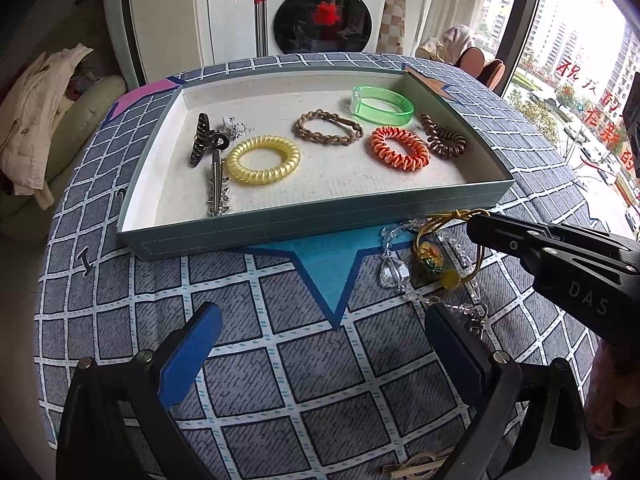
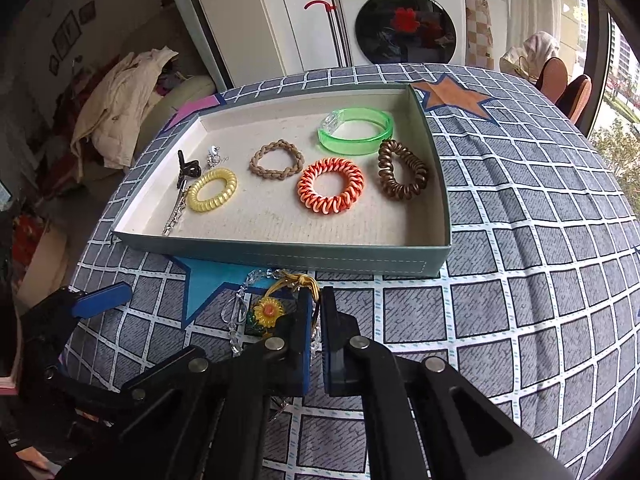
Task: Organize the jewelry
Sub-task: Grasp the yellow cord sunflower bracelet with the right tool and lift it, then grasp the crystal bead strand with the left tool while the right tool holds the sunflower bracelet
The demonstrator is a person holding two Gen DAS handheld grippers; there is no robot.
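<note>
A shallow grey-green tray [image 1: 280,232] [image 2: 280,258] on the checked cloth holds a yellow coil tie [image 1: 262,160] [image 2: 211,190], a braided brown tie [image 1: 329,127], an orange coil tie [image 1: 399,149] [image 2: 330,190], a brown coil tie [image 1: 443,136], a green bangle [image 1: 382,104] [image 2: 355,131], a dark claw clip [image 1: 204,140] and a silver clip [image 1: 218,188]. In front of the tray lie a yellow elastic hair tie with a sunflower charm [image 1: 430,258] [image 2: 269,311] and a clear crystal chain [image 1: 394,270]. My right gripper [image 2: 315,304] [image 1: 476,224] is shut on the hair tie's yellow cord. My left gripper [image 1: 320,328] is open and empty above the cloth.
A washing machine [image 1: 324,8] and a red-handled mop [image 1: 260,12] stand behind the table. Clothes lie piled on a sofa [image 1: 44,112] at the left. A window [image 1: 580,80] is at the right. A gold object [image 1: 416,466] lies at the table's near edge.
</note>
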